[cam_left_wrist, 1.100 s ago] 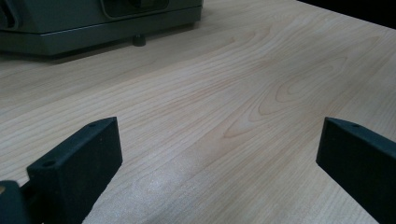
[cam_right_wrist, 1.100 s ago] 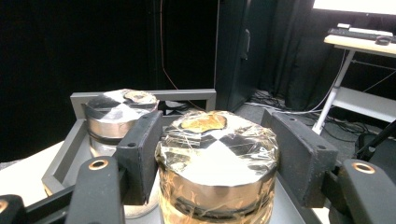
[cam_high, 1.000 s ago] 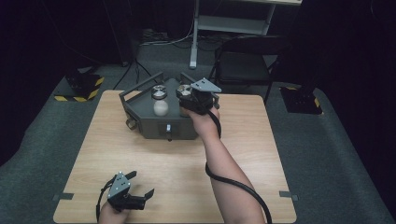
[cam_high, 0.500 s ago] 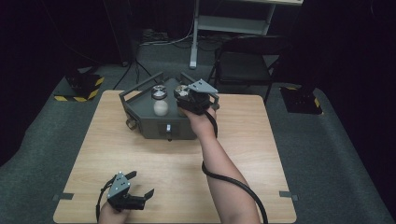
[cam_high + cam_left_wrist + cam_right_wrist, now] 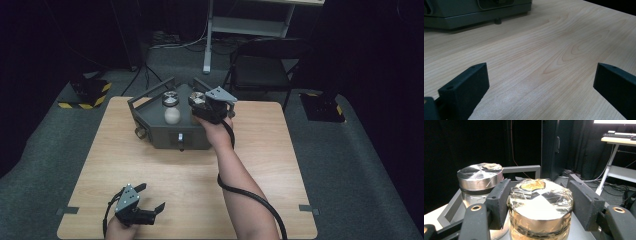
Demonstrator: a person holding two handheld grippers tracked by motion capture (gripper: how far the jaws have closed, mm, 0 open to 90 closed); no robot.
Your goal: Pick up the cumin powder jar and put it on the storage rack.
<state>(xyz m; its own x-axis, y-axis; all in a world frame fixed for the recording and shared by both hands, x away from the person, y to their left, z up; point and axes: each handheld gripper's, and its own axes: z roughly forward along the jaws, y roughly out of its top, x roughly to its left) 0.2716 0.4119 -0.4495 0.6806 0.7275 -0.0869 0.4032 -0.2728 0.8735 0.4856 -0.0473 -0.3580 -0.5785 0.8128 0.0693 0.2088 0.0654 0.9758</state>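
A glass jar (image 5: 540,207) with amber contents and a shiny foil-wrapped metal lid sits between the black pads of my right gripper (image 5: 541,195), which is shut on it just below the lid. In the high view that right gripper (image 5: 202,104) is over the back right of a grey metal tray (image 5: 165,135). A second jar (image 5: 480,178) with a silver lid stands close beside it, to the left; in the high view this second jar (image 5: 171,107) holds something white. My left gripper (image 5: 151,196) rests open low over the table's front left, and nothing lies between its pads (image 5: 474,77).
The grey tray has bar handles at the back and a small knob on its front face (image 5: 180,139); the left gripper view shows the tray's front edge (image 5: 474,17) far ahead. The wooden table (image 5: 175,170) stands on grey carpet. A black chair (image 5: 265,65) stands behind the table.
My right forearm has drifted slightly to the left while the grip on the jar stays the same. The left gripper has not moved.
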